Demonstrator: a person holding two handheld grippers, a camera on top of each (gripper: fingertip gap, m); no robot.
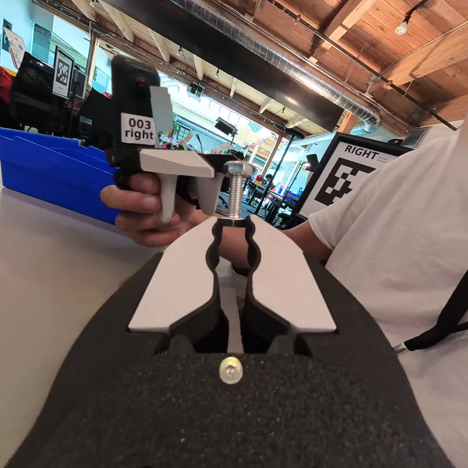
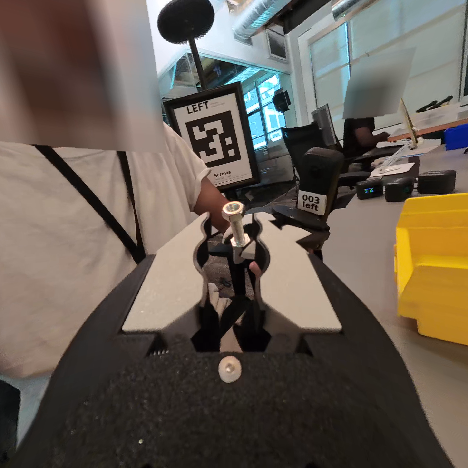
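Left wrist view — bolt, blue bin behind.

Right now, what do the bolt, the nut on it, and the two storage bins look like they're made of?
The bolt looks like bright plated steel: silvery, with shiny threads and glints on its hex head. The nut at its lower end has the same silver metallic sheen, so probably steel as well. The blue bin and the yellow bin look like moulded plastic: solid, even colour, smooth semi-gloss walls.
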